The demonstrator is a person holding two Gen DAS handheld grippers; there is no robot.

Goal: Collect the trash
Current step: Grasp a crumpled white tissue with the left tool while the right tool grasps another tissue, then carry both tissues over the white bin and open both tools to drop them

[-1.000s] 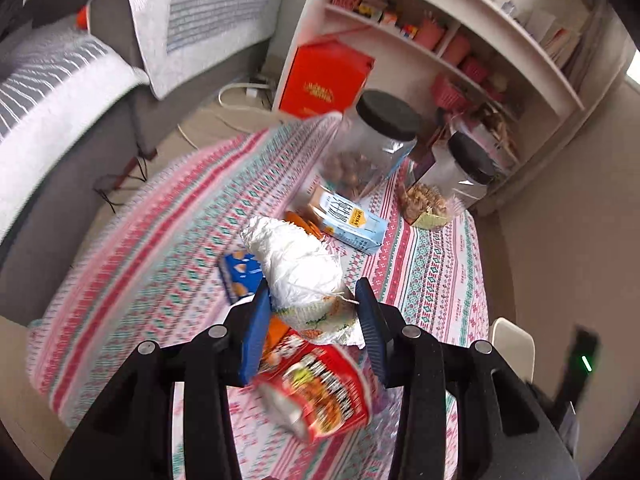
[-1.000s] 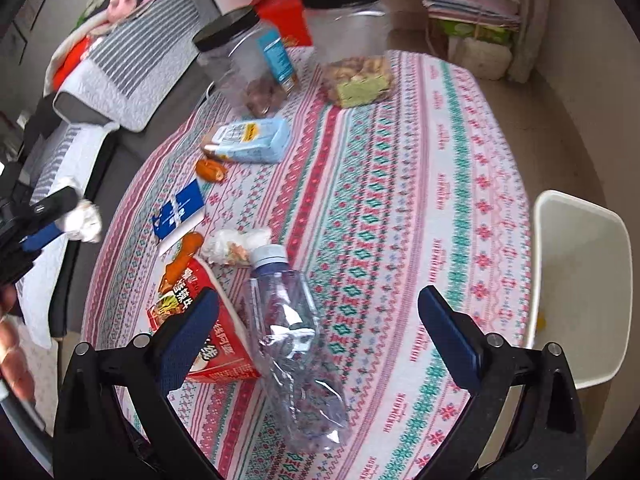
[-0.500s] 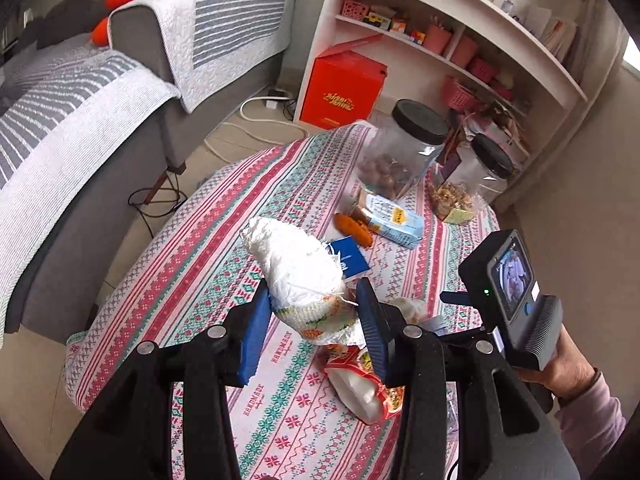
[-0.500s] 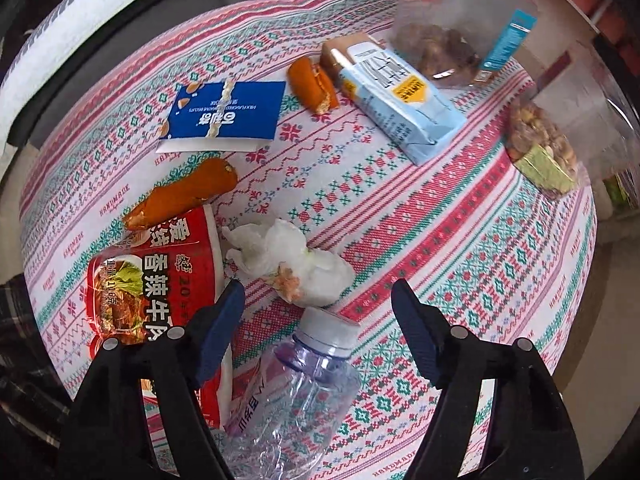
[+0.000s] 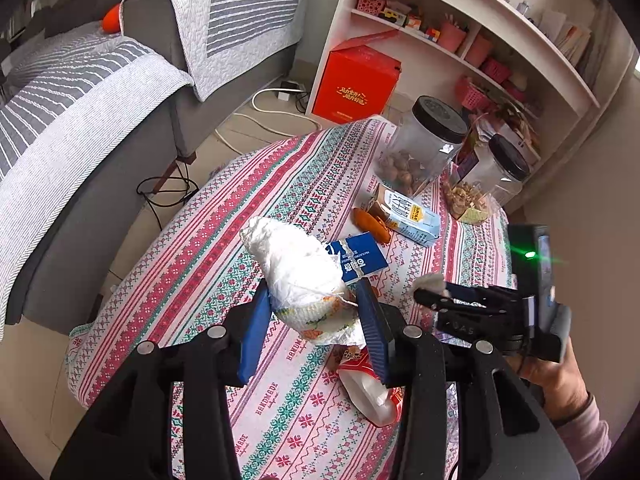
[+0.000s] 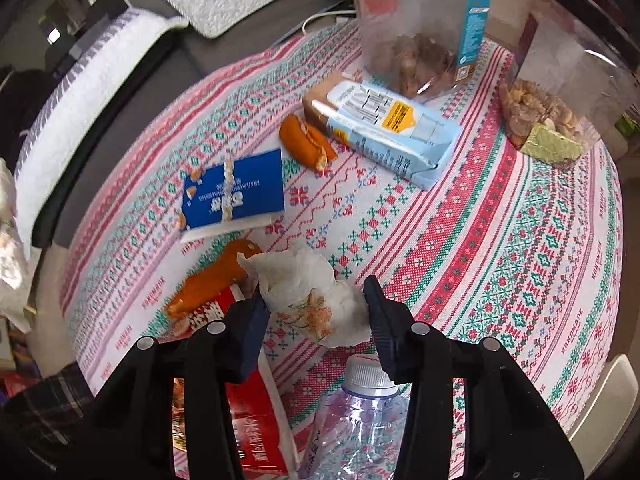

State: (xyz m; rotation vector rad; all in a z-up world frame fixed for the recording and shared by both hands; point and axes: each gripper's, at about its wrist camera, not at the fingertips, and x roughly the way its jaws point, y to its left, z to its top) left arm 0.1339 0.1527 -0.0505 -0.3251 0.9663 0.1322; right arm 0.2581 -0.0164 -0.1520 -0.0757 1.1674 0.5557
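My left gripper (image 5: 310,312) is shut on a crumpled white tissue wad (image 5: 298,268) and holds it above the table's near edge. My right gripper (image 6: 314,316) has closed around a second crumpled tissue (image 6: 308,296) lying on the patterned tablecloth (image 6: 500,240); both pads touch it. The right gripper also shows in the left wrist view (image 5: 430,292) with tissue at its tips. On the table lie a red noodle packet (image 6: 240,400), a crushed clear bottle (image 6: 356,420), two orange wrappers (image 6: 212,284) (image 6: 306,142), a blue packet (image 6: 236,196) and a light-blue carton (image 6: 384,128).
Two clear jars with black lids (image 5: 424,144) (image 5: 492,180) stand at the table's far side. A grey sofa (image 5: 100,120) lies left, a white shelf (image 5: 460,40) and a red box (image 5: 356,84) behind. A white chair (image 6: 604,404) stands at the right.
My right gripper has moved down and forward over the tissue and its jaws have closed on it. My left gripper has drawn back with its tissue wad.
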